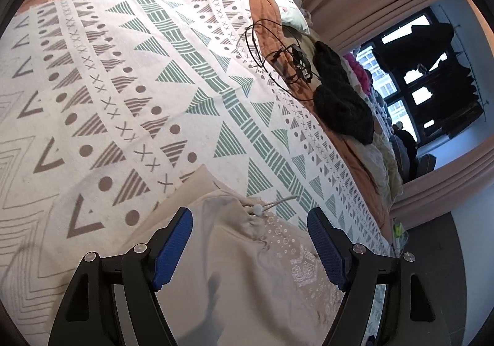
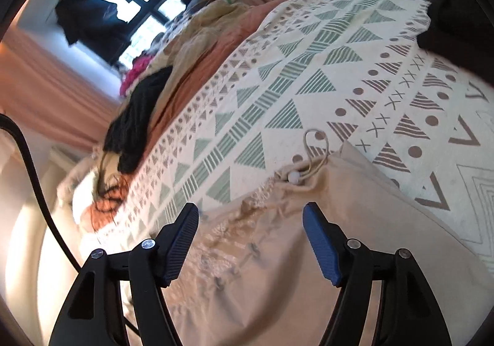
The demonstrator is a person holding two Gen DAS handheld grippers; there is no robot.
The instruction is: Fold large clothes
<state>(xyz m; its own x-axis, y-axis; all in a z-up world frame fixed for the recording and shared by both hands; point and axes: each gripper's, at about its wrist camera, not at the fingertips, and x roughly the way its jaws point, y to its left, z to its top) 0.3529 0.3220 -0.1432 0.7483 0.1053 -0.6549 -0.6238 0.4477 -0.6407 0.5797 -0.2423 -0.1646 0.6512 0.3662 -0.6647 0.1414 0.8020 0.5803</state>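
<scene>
A beige garment (image 1: 240, 268) with a drawstring and a white embroidered band lies on the patterned bedspread (image 1: 123, 83). My left gripper (image 1: 250, 216) is open, its blue-padded fingers (image 1: 173, 247) spread just above the cloth on either side of the drawstring toggle (image 1: 257, 209). In the right wrist view the same garment (image 2: 278, 268) lies on the bedspread (image 2: 308, 83). My right gripper (image 2: 250, 210) is open above it, empty, with the toggle (image 2: 293, 176) just ahead.
A black knitted item (image 1: 339, 92) and tangled black cables (image 1: 284, 58) lie on the orange blanket along the bed's far side, also in the right wrist view (image 2: 136, 123). More clothes are piled by the window (image 1: 401, 68). Pink curtains (image 1: 386, 0) hang there. A pillow (image 1: 287, 3) is at the head.
</scene>
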